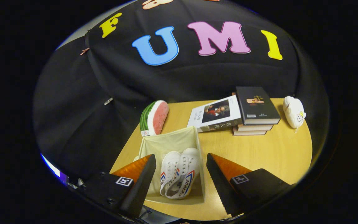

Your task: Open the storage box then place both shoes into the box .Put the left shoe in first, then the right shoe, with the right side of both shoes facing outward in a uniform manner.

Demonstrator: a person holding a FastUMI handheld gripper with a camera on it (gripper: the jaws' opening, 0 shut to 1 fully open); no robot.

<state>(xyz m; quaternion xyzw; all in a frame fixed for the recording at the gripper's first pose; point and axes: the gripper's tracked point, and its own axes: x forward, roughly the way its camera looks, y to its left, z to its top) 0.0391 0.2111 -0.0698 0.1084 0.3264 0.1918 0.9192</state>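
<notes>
Two white shoes [179, 175] lie side by side inside the open cloth storage box [169, 140], which sits at the near left of the tabletop [259, 152], between the fingers of the hand-held gripper [181, 179]. The fingers are spread wide and hold nothing. The soft box walls look easy to snag, so a careless pull-back could tip the box or drag a shoe askew. Beyond the box stand a watermelon-slice toy [154, 117], a stack of books [247, 110] and, far right, a white plush toy [294, 112].

white shoes [179, 177] w/ red-blue stripes, beige box [166, 143]
</notes>
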